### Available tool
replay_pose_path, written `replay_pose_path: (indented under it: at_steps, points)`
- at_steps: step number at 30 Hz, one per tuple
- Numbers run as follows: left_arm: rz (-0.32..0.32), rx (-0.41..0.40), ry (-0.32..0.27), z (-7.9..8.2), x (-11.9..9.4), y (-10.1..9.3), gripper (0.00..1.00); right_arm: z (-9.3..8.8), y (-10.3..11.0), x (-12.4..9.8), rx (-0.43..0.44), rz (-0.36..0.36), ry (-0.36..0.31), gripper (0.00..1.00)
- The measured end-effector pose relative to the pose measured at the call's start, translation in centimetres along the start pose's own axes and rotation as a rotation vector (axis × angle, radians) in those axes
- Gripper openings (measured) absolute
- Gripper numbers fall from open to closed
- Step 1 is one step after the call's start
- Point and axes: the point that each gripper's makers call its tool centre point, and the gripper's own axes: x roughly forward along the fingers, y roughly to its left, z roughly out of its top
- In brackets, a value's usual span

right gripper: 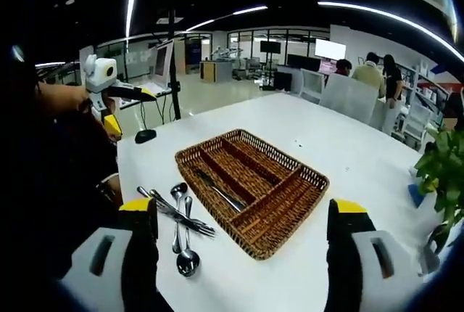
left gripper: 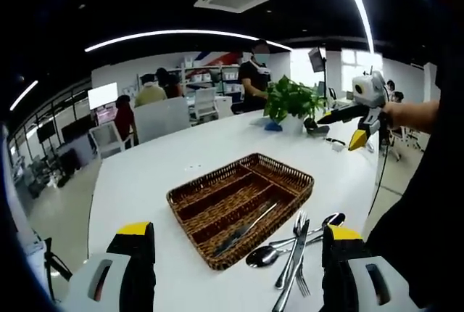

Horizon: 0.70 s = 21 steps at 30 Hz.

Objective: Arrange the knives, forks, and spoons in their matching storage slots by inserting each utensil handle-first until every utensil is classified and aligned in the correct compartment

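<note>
A brown wicker cutlery basket (left gripper: 286,170) with long compartments sits mid-table. One knife (left gripper: 246,228) lies in a middle compartment. Loose spoons, forks and a knife (left gripper: 293,243) lie piled on the white table beside the basket's near right corner. My left gripper (left gripper: 237,234) hovers wide open above the basket's near end, holding nothing. The right gripper (left gripper: 359,116) is raised in a hand at the far right. In the right gripper view the basket (right gripper: 290,214) holds the knife (right gripper: 217,190), the loose pile (right gripper: 177,221) lies to its left, and my right gripper (right gripper: 243,214) stands open.
A potted plant (left gripper: 290,101) and small items stand at the table's far end. A black mouse (right gripper: 145,136) lies near the table edge, with the left gripper (right gripper: 109,87) above it. Chairs and several people are beyond the table.
</note>
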Motion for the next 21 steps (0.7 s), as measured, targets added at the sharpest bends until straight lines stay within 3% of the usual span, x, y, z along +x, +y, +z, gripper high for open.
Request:
replay_pose_path:
  at_steps: [3, 9, 14, 17, 19, 21]
  points:
    - [0.000, -0.001, 0.029, -0.8, 0.2, 0.2, 1.00, -0.4, 0.2, 0.1, 0.015, 0.003, 0.020, 0.99]
    - [-0.007, -0.003, 0.028, -0.5, 0.2, 0.2, 1.00, -1.1, -0.9, -0.2, 0.028, -0.032, 0.035, 0.99]
    - [-0.024, -0.009, 0.061, -1.4, 0.5, 0.0, 1.00, -1.5, -1.3, -0.8, 0.046, -0.038, 0.040, 0.99]
    - [0.054, 0.076, 0.029, -0.3, 0.3, 1.3, 1.00, -1.3, -1.5, -1.1, 0.043, -0.042, 0.043, 0.99]
    - [0.027, 0.029, -0.002, 0.5, 0.1, 1.0, 1.00, -1.3, -1.6, -1.1, 0.043, -0.043, 0.045, 0.99]
    - [-0.014, 0.017, 0.029, -0.3, 0.3, 0.6, 1.00, -1.4, -1.7, -1.1, 0.041, -0.049, 0.047, 0.99]
